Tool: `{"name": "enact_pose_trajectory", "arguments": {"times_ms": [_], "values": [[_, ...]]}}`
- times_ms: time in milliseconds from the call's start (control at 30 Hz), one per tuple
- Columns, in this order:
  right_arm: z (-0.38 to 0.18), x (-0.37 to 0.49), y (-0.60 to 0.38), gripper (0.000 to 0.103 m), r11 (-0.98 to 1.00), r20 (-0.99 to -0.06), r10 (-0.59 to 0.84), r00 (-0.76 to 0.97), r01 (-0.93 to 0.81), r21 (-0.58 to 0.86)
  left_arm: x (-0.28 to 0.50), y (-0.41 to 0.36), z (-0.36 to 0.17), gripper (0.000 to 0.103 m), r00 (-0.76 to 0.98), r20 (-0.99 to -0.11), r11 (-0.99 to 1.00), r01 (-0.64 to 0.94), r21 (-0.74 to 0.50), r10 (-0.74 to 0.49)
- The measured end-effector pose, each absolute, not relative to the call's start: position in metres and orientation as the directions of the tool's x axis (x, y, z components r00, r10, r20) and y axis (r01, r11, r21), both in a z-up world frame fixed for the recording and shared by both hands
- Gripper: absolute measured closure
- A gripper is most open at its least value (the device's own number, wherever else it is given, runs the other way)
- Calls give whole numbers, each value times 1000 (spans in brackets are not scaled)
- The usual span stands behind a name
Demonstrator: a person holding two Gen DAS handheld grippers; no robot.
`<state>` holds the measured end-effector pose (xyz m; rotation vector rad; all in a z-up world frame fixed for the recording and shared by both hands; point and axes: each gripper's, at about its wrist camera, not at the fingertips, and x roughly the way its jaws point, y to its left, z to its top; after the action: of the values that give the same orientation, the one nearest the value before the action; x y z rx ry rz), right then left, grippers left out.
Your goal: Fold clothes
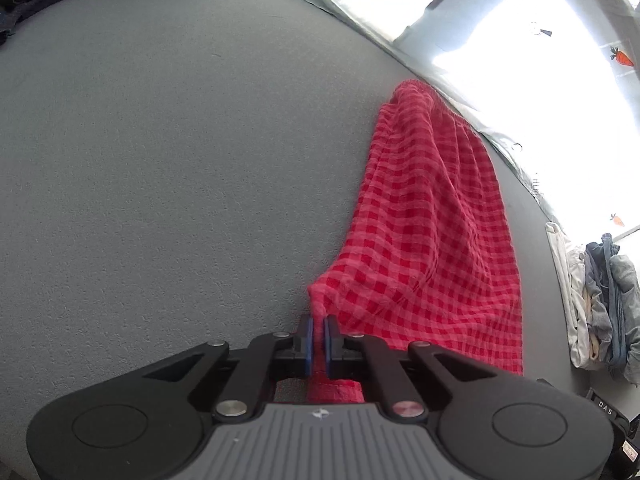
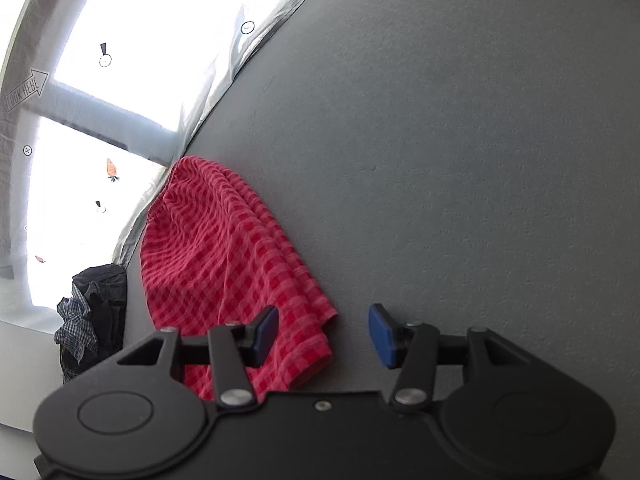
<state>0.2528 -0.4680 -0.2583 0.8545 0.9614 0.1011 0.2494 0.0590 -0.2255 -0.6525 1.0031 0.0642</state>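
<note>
Garment: the red checked garment (image 1: pixel 432 232) was spread on the grey surface (image 1: pixel 160 160), with its gathered far end close to the light curtain (image 2: pixel 224 80).
Left gripper: the left gripper (image 1: pixel 319 338) was closed narrowly on the near corner of the garment, and a strip of cloth was pinched between the blue pads (image 1: pixel 308 340).
Right gripper: the right gripper (image 2: pixel 324 334) was held about half open and empty; the other near corner of the garment lay just under its left pad, not yet pinched.
Step in hand: it was judged that the second near corner was to be taken before any lifting.
Advice: both layers should be caught at the hem, level with the left grip, so that the fold comes out straight.
Risk: an uneven pull could bunch the cloth.
Other clothes: dark clothes (image 2: pixel 92 320) lay beside the garment, on its curtain side.
</note>
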Motion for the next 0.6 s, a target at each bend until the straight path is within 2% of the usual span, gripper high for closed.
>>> {"name": "enact_pose_trajectory", "arguments": {"times_ms": [100, 233, 333, 367, 400, 600], "values": [[-257, 255, -458, 50, 712, -688, 428, 586, 251, 656, 246, 63, -228, 98, 555, -789, 779, -360, -513, -263], [-250, 258, -443, 51, 794, -715, 384, 584, 186, 579, 247, 53, -229, 97, 531, -809, 818, -328, -472, -254], [-246, 263, -430, 51, 854, -734, 347, 584, 127, 504, 249, 50, -228, 81, 531, -800, 824, -293, -484, -281], [-245, 264, -426, 51, 871, -740, 334, 584, 109, 479, 250, 48, -227, 71, 526, -803, 831, -287, -476, -278], [-244, 265, -422, 51, 887, -746, 321, 584, 91, 453, 251, 46, -226, 66, 523, -807, 839, -280, -466, -273], [-241, 271, -405, 51, 937, -758, 285, 587, -3, 350, 250, 40, -228, 56, 519, -817, 857, -274, -437, -251]]}}
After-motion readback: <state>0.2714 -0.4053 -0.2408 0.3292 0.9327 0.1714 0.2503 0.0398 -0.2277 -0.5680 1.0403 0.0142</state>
